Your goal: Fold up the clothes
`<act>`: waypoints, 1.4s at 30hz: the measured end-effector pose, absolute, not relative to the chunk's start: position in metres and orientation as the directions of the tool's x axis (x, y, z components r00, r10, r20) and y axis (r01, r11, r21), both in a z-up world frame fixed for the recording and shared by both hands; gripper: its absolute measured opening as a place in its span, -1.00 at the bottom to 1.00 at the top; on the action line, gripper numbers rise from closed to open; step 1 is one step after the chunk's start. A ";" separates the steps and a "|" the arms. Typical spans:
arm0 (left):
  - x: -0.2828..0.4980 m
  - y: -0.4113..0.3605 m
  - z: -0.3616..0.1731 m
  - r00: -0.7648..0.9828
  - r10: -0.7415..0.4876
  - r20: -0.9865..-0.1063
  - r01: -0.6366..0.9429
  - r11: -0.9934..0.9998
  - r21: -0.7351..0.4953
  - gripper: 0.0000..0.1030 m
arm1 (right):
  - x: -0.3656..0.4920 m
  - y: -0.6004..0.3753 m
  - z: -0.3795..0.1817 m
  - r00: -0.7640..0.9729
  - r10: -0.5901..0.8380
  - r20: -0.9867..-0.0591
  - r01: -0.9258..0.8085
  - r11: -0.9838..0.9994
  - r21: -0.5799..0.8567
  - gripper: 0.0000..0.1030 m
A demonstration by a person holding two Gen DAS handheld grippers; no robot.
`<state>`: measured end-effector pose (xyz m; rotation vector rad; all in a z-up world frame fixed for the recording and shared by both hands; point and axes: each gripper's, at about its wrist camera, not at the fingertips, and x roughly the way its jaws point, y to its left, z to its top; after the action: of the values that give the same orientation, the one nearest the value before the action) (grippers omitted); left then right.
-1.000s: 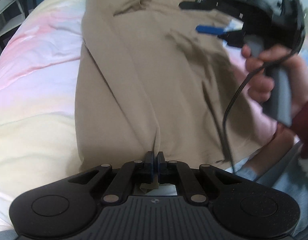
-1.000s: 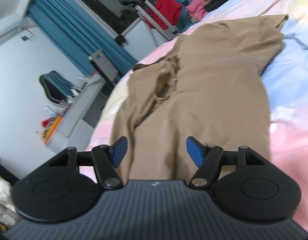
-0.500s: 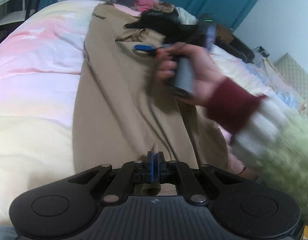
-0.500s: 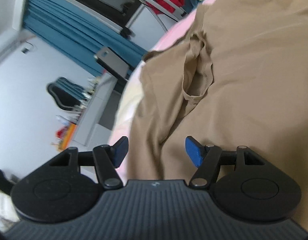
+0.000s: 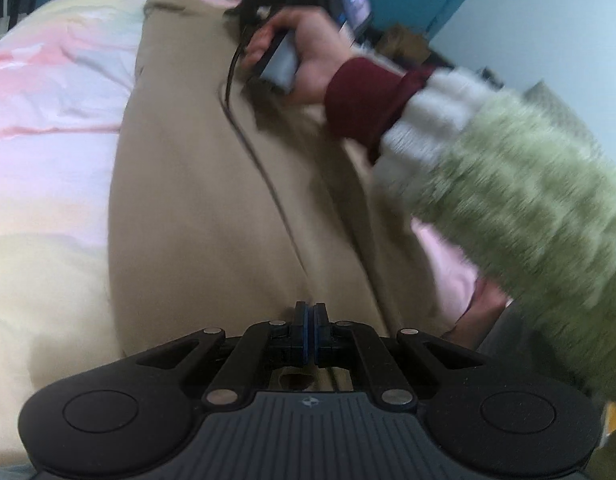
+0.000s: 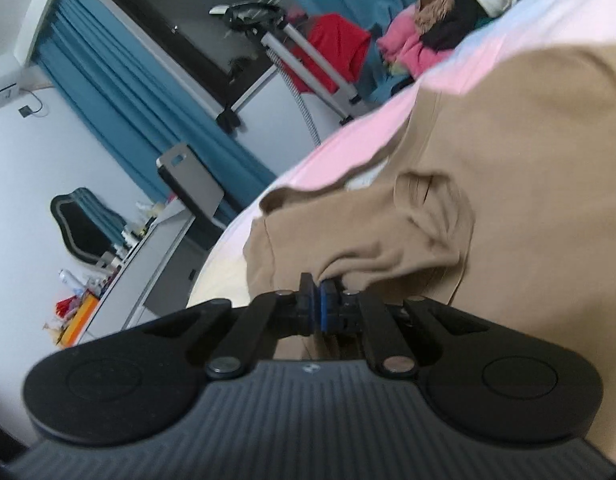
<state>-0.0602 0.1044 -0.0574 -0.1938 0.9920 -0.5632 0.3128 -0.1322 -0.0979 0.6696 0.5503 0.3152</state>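
- On the bed, over a pastel pink, white and yellow sheet, lies a tan garment, stretched lengthwise from the near edge to the far end.
- Left gripper: its two fingers are pressed together on the near hem of the tan garment, with a bit of cloth showing just behind the blue pads.
- Right gripper: fingers pressed together on a bunched fold at the far end of the garment, with cloth puckered around the tips.
- In the left wrist view the person's right hand wraps the grey handle of that gripper at the far end of the garment; the tips cannot be seen from here.
- A dark red cuff, a white fluffy band and a fuzzy green sleeve run from that hand toward the near right, blurred.
- A black cable hangs from the handle and trails across the cloth toward the left gripper.
- Beyond the bed's far edge, in the right wrist view, hang blue curtains; a grey desk with small clutter stands at the left, and a heap of red and pink clothes lies at the far right.
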 end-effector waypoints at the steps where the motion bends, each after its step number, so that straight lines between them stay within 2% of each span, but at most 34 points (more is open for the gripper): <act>1: -0.056 0.102 -0.061 0.404 -0.516 -0.755 0.357 0.849 -0.389 -0.96 | 0.314 -0.134 -0.096 0.812 0.429 -0.397 -0.092 0.764 0.639 -0.89; 6: -0.051 0.102 -0.064 0.377 -0.483 -0.790 0.345 0.865 -0.364 -0.94 | 0.321 -0.138 -0.114 0.773 0.412 -0.483 -0.061 0.806 0.589 -0.85; 9: -0.053 0.105 -0.061 0.381 -0.475 -0.794 0.344 0.869 -0.355 -0.82 | 0.318 -0.140 -0.123 0.733 0.447 -0.512 -0.054 0.789 0.612 -0.79; 10: -0.054 0.106 -0.058 0.385 -0.476 -0.791 0.346 0.869 -0.354 -0.68 | 0.316 -0.140 -0.122 0.719 0.461 -0.520 -0.059 0.786 0.615 -0.70; 11: -0.055 0.108 -0.056 0.389 -0.477 -0.788 0.348 0.868 -0.353 -0.46 | 0.310 -0.140 -0.117 0.719 0.461 -0.520 -0.075 0.796 0.601 -0.61; 12: -0.057 0.110 -0.053 0.396 -0.480 -0.783 0.353 0.867 -0.353 -0.33 | 0.303 -0.140 -0.112 0.721 0.458 -0.520 -0.093 0.807 0.583 -0.35; 13: -0.059 0.111 -0.049 0.408 -0.479 -0.777 0.356 0.867 -0.348 -0.06 | 0.296 -0.140 -0.107 0.723 0.456 -0.519 -0.111 0.818 0.565 -0.01; 14: -0.062 0.113 -0.043 0.437 -0.466 -0.770 0.357 0.875 -0.327 0.22 | 0.285 -0.141 -0.100 0.732 0.454 -0.508 -0.135 0.828 0.545 0.14; 15: -0.066 0.115 -0.037 0.465 -0.453 -0.761 0.358 0.882 -0.306 0.31 | 0.273 -0.142 -0.092 0.741 0.453 -0.495 -0.156 0.835 0.528 0.33; 20: -0.082 0.131 -0.005 0.574 -0.473 -0.669 0.372 0.878 -0.301 0.74 | 0.217 -0.156 -0.053 0.771 0.430 -0.470 -0.221 0.873 0.435 0.36; 23: -0.090 0.144 0.021 0.656 -0.415 -0.630 0.347 0.908 -0.236 0.87 | 0.177 -0.174 -0.032 0.802 0.405 -0.439 -0.225 0.886 0.405 0.36; 26: -0.091 0.121 0.035 0.730 -0.357 -0.583 0.319 0.932 -0.172 0.96 | 0.140 -0.197 -0.013 0.831 0.382 -0.404 -0.208 0.887 0.411 0.36; 35: -0.059 0.051 0.086 0.857 -0.244 -0.454 0.240 0.968 -0.068 0.99 | 0.054 -0.243 0.020 0.904 0.307 -0.299 -0.167 0.895 0.414 0.36; 42: 0.000 0.012 0.052 0.887 -0.242 -0.393 0.236 0.970 -0.066 0.99 | 0.026 -0.252 0.002 0.944 0.194 -0.267 -0.096 0.936 0.339 0.36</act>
<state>-0.0003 0.0120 0.0524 -0.0162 0.4109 -0.2485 0.0265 -0.2518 0.0022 0.3290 0.3027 0.1505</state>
